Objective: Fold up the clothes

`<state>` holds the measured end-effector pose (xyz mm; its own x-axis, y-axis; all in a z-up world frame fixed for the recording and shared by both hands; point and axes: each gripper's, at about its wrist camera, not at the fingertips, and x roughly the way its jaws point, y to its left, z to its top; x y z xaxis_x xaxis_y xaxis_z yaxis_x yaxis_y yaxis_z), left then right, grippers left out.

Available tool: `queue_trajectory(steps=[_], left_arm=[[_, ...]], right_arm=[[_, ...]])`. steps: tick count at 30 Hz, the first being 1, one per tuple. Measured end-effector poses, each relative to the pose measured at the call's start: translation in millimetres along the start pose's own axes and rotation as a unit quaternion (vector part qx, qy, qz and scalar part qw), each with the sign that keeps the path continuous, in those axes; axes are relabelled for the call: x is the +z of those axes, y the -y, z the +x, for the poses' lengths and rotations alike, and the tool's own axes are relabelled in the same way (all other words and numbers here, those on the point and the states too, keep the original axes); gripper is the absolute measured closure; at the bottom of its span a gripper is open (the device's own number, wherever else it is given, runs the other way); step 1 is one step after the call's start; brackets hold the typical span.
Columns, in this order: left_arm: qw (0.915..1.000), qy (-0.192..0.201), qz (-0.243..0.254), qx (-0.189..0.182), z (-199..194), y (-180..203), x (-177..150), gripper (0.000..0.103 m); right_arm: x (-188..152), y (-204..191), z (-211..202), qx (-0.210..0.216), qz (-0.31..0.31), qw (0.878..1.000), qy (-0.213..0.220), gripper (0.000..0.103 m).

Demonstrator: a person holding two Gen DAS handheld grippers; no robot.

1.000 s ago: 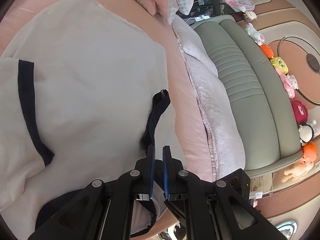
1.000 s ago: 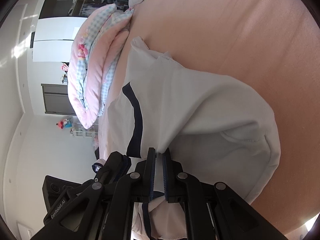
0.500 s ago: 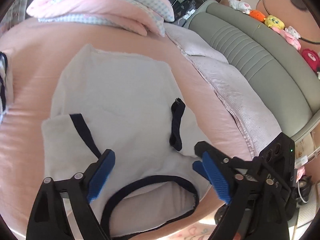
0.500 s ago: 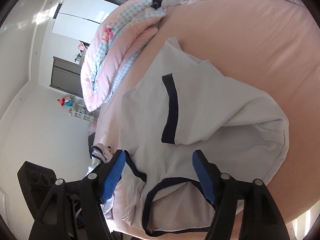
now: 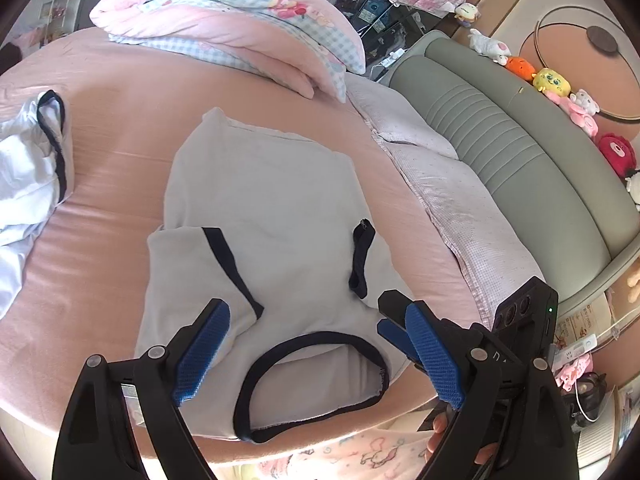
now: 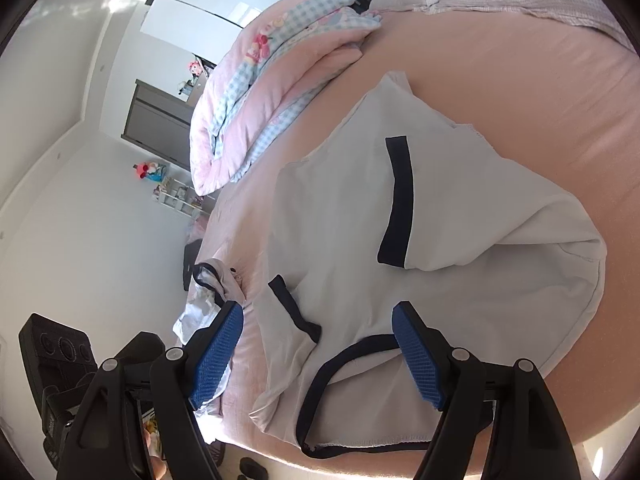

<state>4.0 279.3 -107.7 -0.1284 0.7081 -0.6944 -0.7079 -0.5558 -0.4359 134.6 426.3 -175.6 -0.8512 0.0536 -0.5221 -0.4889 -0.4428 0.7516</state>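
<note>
White shirt [image 5: 272, 216] flat on bed [image 5: 120, 92], below both tongs; left tongs [image 5: 316, 344], right tongs [image 6: 320, 348] gaping, empty.

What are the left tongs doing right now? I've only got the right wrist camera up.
Observer: The left tongs are open above the white shirt's collar. Their jaws have just been opening, and nothing is pinched between them.
Operator: What's beyond the bed on that side?
Observer: A green padded bench runs along the bed, with a row of plush toys behind it.
Operator: My blue pad hides part of that other garment. Is it touching the shirt?
Observer: No. The crumpled white garment lies apart from it, with bare pink sheet between them.
</note>
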Motion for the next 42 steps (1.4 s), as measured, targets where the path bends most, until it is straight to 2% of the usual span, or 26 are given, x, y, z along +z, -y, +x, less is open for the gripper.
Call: queue_trajectory(steps=[5, 10, 12, 14, 16, 19, 22, 27, 31, 36, 42], left_arm=[[0.9979, 0.016, 0.019, 0.06, -24.6, -15.6, -11.4, 0.013], [0.9924, 0.03, 0.043, 0.111, -36.0, -34.2, -24.1, 0.013], [0.9898, 0.029, 0.054, 0.128, -34.1, -38.5, -29.0, 0.013], [0.9873, 0.022, 0.064, 0.144, -30.3, -41.9, -34.0, 0.013], [0.9875, 0.01, 0.067, 0.143, -24.5, -44.4, -38.4, 0.013], [0.9912, -0.018, 0.059, 0.117, -15.4, -48.6, -44.7, 0.013], [0.9906, -0.043, 0.073, 0.107, -7.2, -46.1, -49.7, 0.013], [0.9802, -0.057, 0.146, 0.121, -2.7, -32.1, -58.9, 0.013], [0.9696, -0.06, 0.195, 0.135, -0.2, -22.5, -65.9, 0.013], [0.9717, -0.085, 0.19, 0.112, 5.0, -20.9, -71.7, 0.013], [0.9637, -0.088, 0.213, 0.135, 11.0, -15.1, -79.9, 0.013]], right_arm=[[12.9, -15.4, 1.9, 0.032, 0.011, 0.999, 0.018, 0.026], [17.4, -19.9, 1.4, 0.044, 0.032, 0.998, 0.037, 0.026], [17.5, -22.6, 3.5, 0.027, 0.013, 0.999, 0.043, 0.026], [18.6, -26.2, 6.9, -0.016, -0.006, 0.999, 0.035, 0.026], [18.0, -30.7, 8.9, -0.033, -0.032, 0.999, 0.025, 0.026], [12.1, -35.4, 5.8, -0.059, -0.075, 0.995, 0.012, 0.026], [5.6, -34.2, 0.4, -0.077, -0.099, 0.992, -0.005, 0.026], [-8.8, -35.5, -8.3, -0.136, -0.178, 0.974, -0.022, 0.026], [-18.8, -28.6, -12.5, -0.172, -0.212, 0.961, -0.038, 0.026], [-23.0, -16.3, -17.5, -0.198, -0.234, 0.95, -0.055, 0.026], [-19.8, -11.4, -26.4, -0.211, -0.245, 0.944, -0.059, 0.026]])
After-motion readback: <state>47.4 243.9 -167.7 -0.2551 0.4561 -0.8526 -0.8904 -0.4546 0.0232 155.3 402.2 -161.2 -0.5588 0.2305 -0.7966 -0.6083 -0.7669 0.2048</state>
